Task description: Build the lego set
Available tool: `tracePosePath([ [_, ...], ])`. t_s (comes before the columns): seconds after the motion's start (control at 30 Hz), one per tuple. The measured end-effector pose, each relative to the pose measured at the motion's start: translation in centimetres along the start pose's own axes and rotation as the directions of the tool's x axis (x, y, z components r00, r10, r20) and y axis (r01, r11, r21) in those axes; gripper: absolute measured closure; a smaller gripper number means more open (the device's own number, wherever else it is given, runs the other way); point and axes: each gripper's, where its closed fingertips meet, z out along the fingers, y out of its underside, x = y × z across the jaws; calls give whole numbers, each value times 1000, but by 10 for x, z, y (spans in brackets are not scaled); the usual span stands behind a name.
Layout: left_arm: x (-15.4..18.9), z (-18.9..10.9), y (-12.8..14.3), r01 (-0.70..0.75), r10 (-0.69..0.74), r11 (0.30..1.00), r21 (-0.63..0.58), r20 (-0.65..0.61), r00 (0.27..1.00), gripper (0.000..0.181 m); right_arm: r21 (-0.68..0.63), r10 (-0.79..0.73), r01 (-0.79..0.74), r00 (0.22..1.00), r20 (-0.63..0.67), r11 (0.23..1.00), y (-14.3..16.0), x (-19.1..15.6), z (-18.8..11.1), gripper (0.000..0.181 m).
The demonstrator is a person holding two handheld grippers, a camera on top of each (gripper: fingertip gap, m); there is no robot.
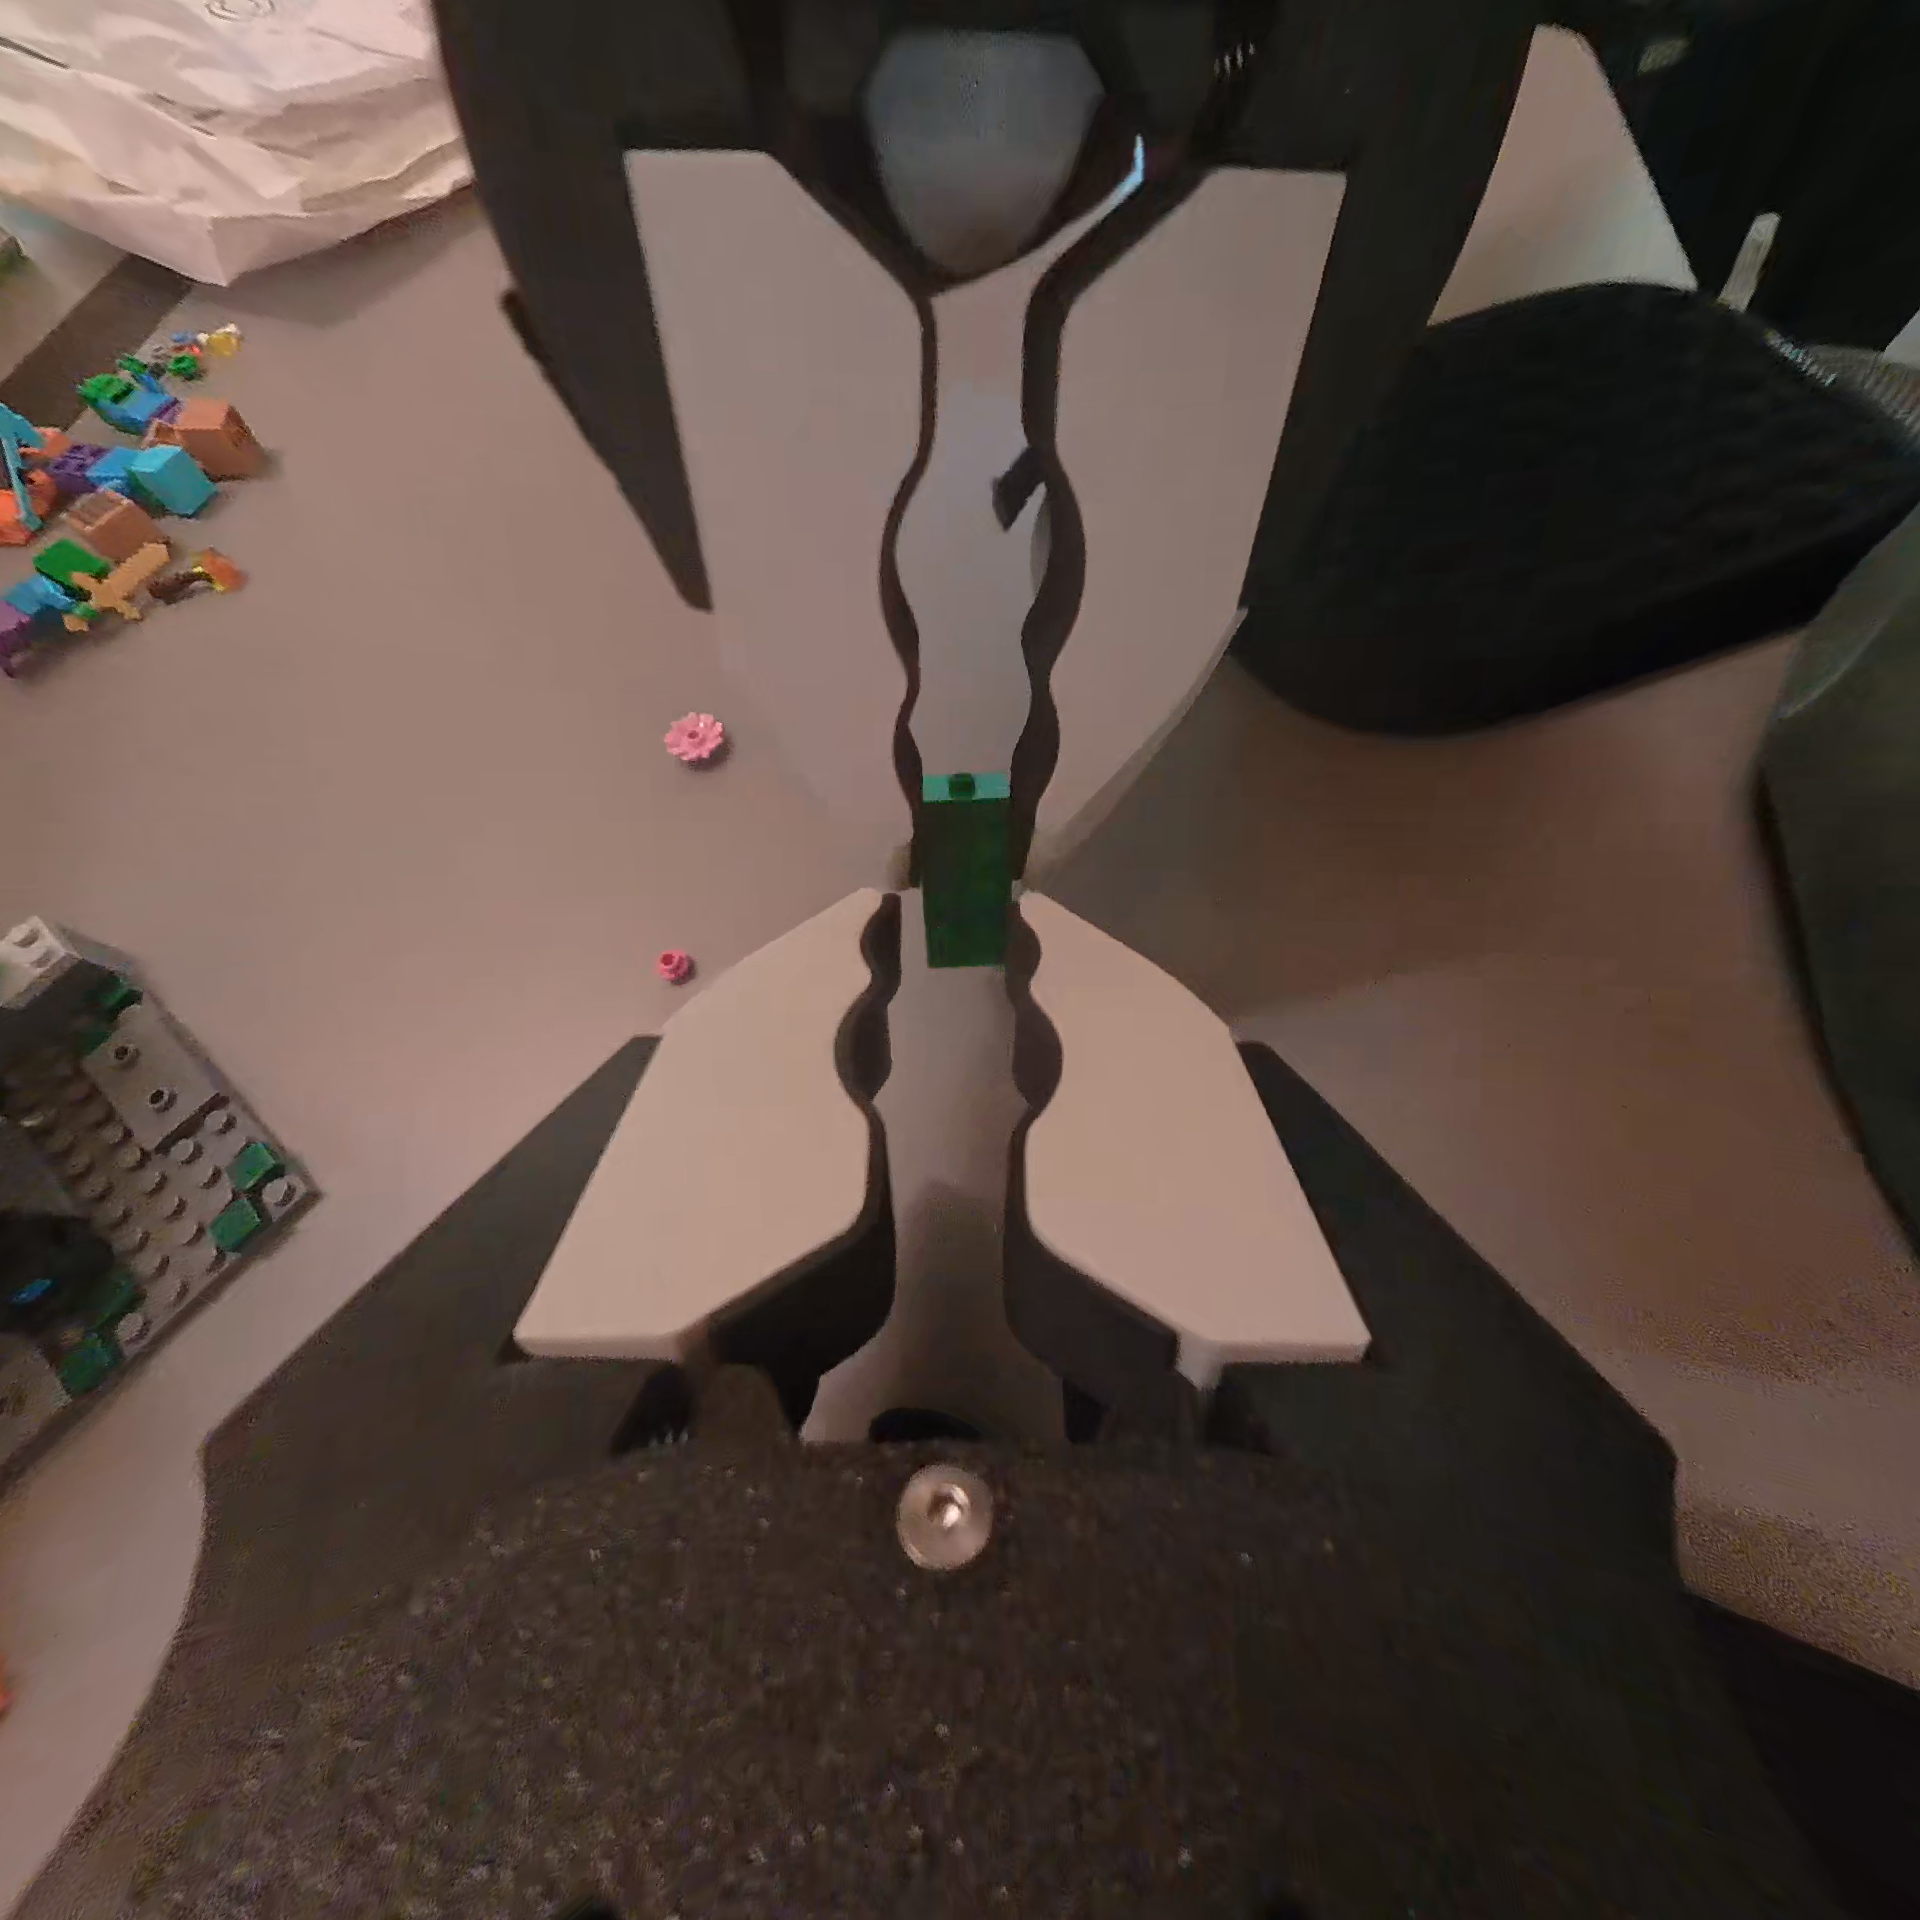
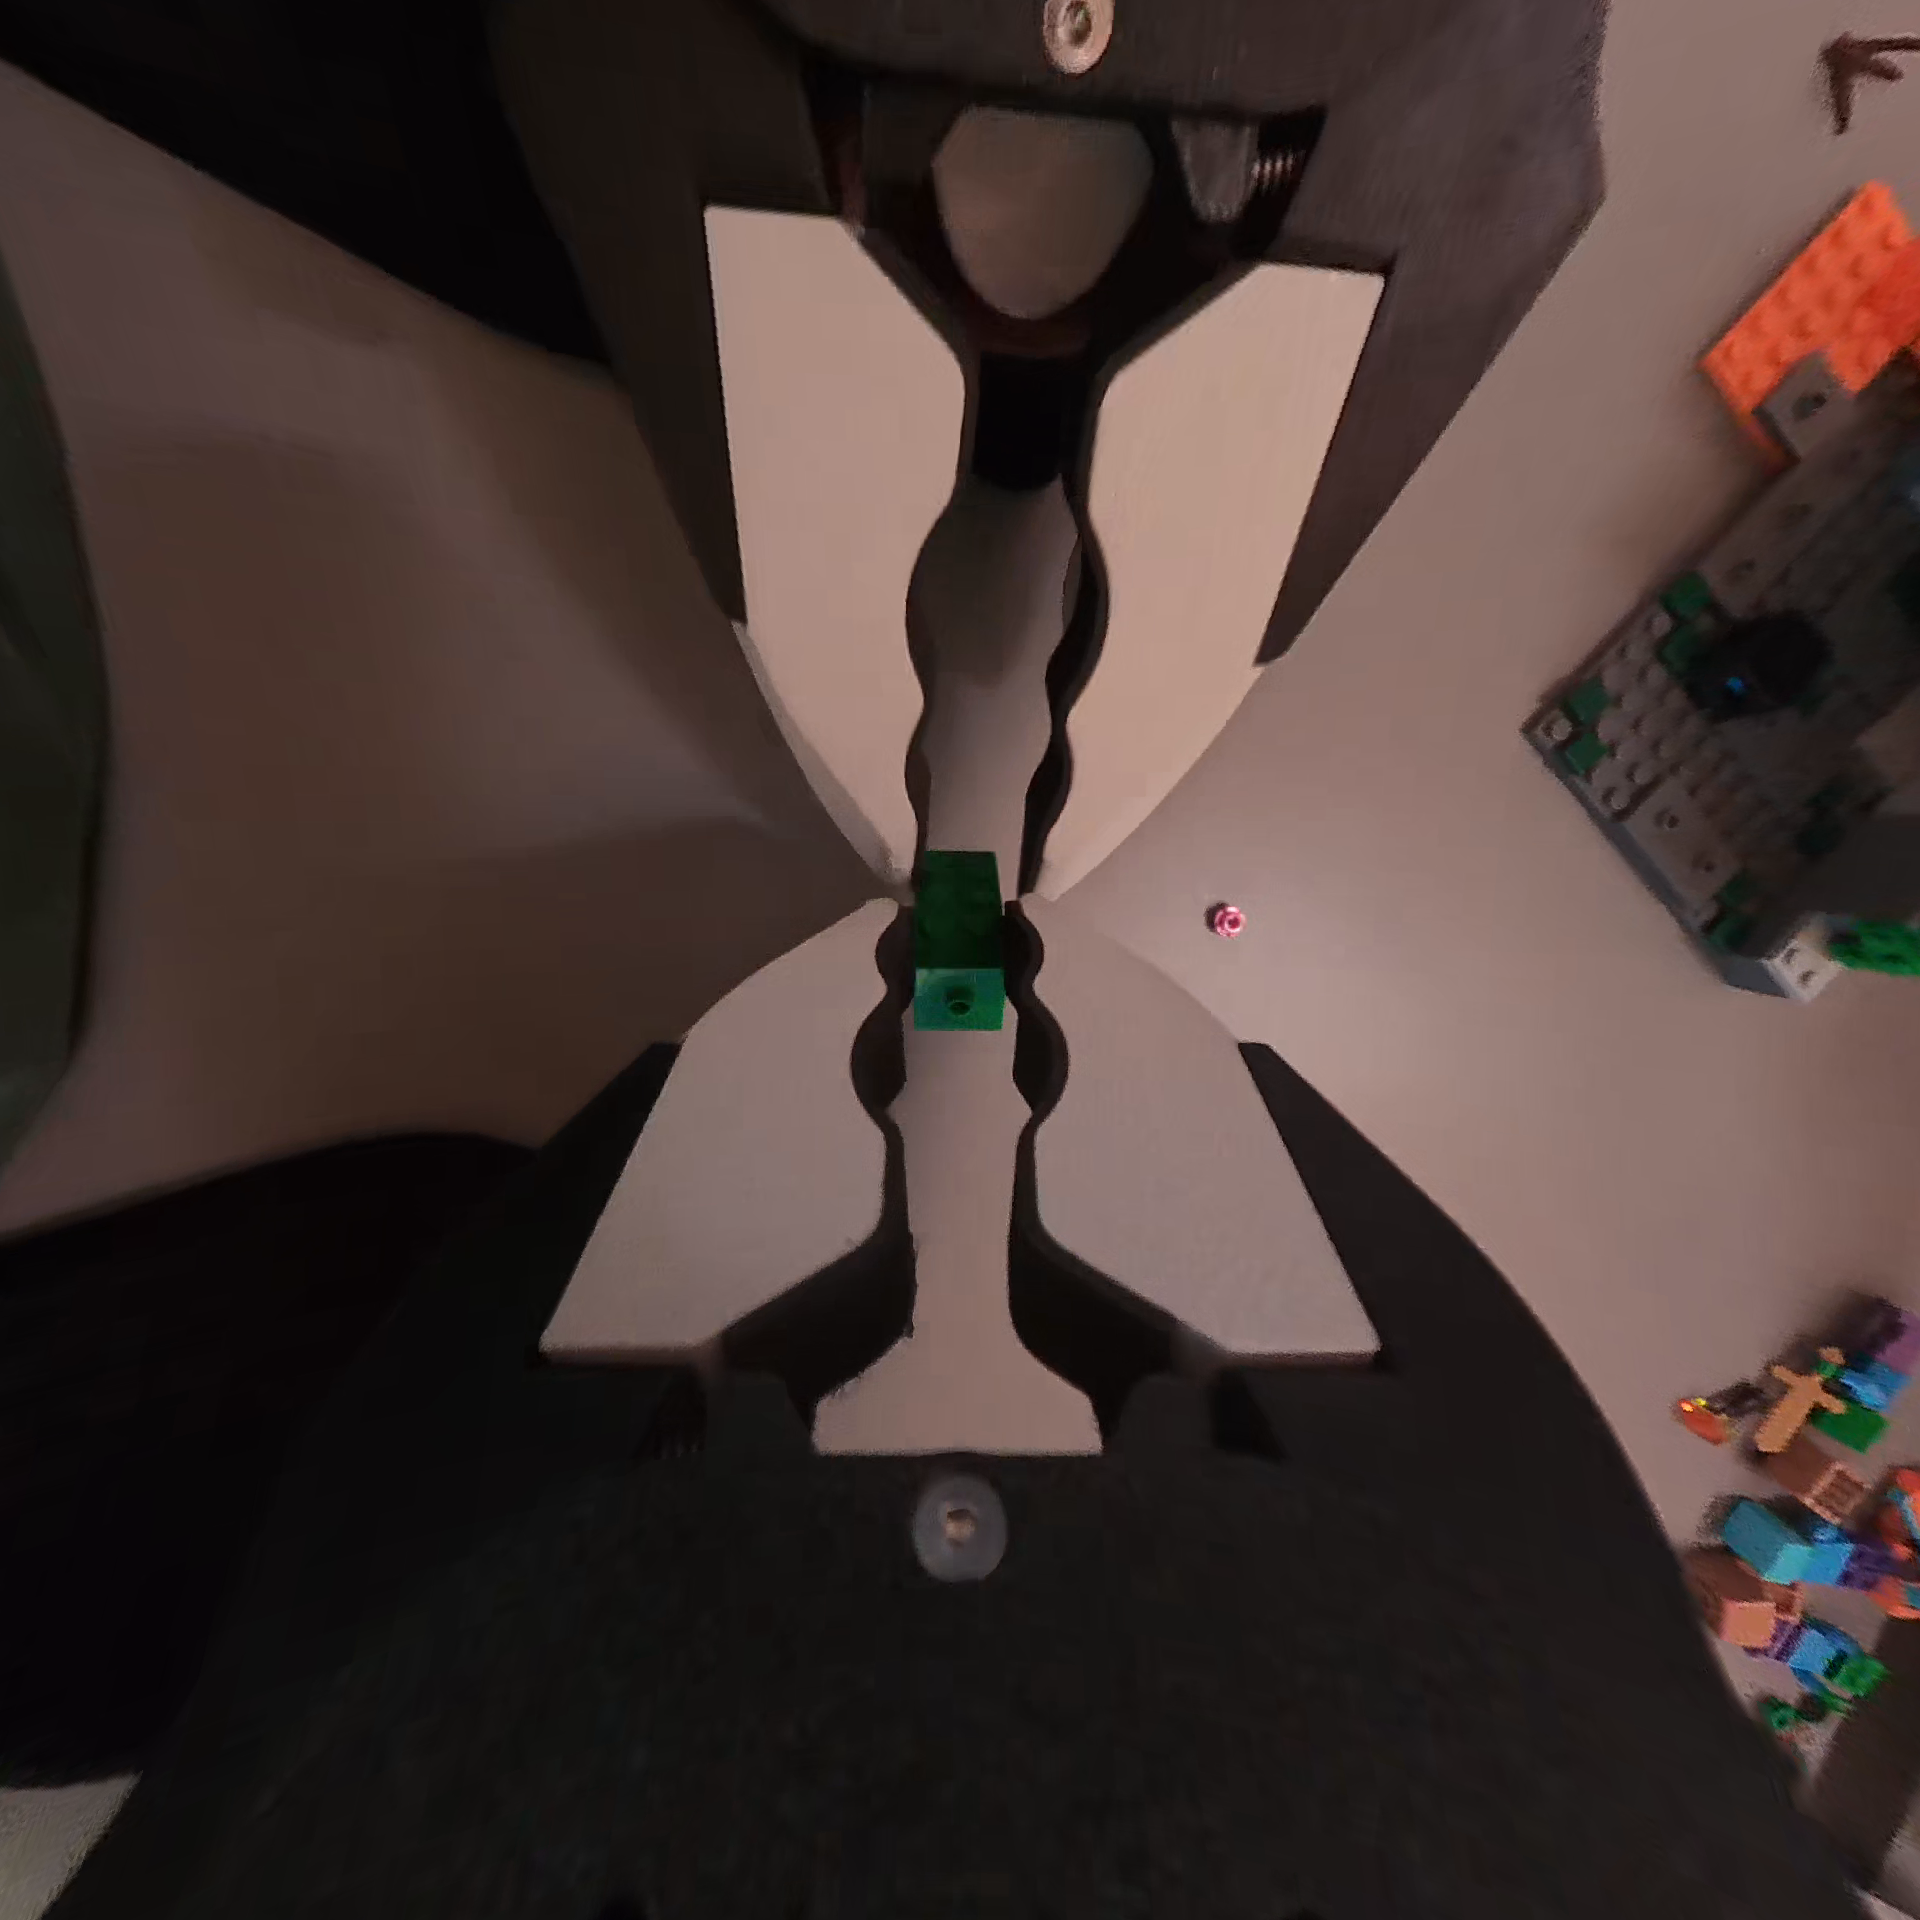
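We see two hand-held grippers meeting tip to tip above the surface (image 1: 436,790). The left hand-held gripper (image 1: 961,940) and the right hand-held gripper (image 2: 961,956) are both clamped on one green brick (image 1: 964,894), held between all four fingertips at picture centre. In the left wrist view, a pink flower piece (image 1: 694,739) lies at 10 o'clock from the brick, a small pink stud (image 1: 674,965) at 9 o'clock, loose coloured pieces (image 1: 114,499) farther out, and a grey baseplate build (image 1: 156,1164) at 8 o'clock.
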Motion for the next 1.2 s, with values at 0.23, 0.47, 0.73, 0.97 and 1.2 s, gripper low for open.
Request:
tracePosePath([
  [0.23,3,1,7,-12,13,999,-51,8,1000,154,-60,-1,4,999,42,998,-1,-7,3,165],
  [0.47,11,5,13,-9,6,996,-84,-37,999,149,-52,17,-14,998,56,999,-6,-7,1,165],
  [0.73,11,5,16,5,-9,997,-82,-45,999,164,-20,26,-25,997,69,999,-12,-7,1,165],
  [0.97,-3,-14,-9,62,-62,991,116,-9,998,165,305,140,-158,987,81,939,-31,10,-37,153],
  [1.2,-7,-25,-26,84,-85,966,243,-6,996,165,530,231,-263,965,128,806,-25,13,-54,150],
])
